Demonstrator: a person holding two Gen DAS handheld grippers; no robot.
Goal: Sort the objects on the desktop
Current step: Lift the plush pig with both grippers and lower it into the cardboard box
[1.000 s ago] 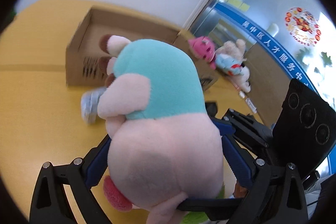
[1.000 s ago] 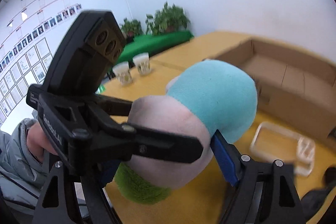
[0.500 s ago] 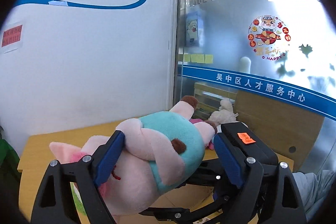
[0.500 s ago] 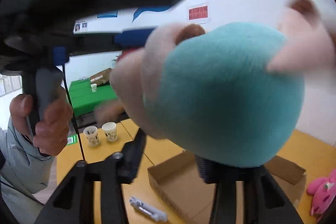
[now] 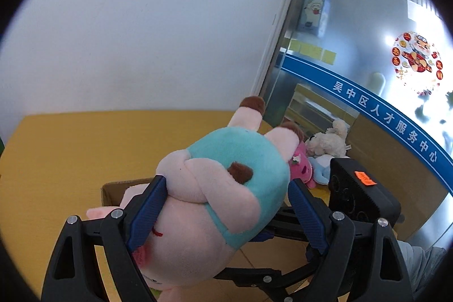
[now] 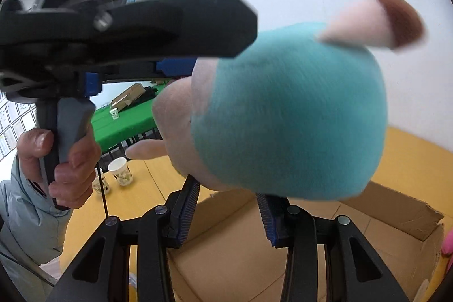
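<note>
Gripping the plush pig (image 5: 220,188) above the cardboard box (image 6: 382,220), both hand-held grippers clenched.

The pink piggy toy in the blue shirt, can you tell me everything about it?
The plush pig is soft and fuzzy, pale pink, in a teal shirt, with brown-tipped limbs and a red stitched mouth. It hangs tilted in the air above the open cardboard box. The left gripper squeezes its sides with blue pads. The right gripper sits under it; whether it grips is unclear.

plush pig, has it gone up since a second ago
Yes. The plush pig hung low beside the cardboard box a second ago; now it is above the box's open top.
</note>
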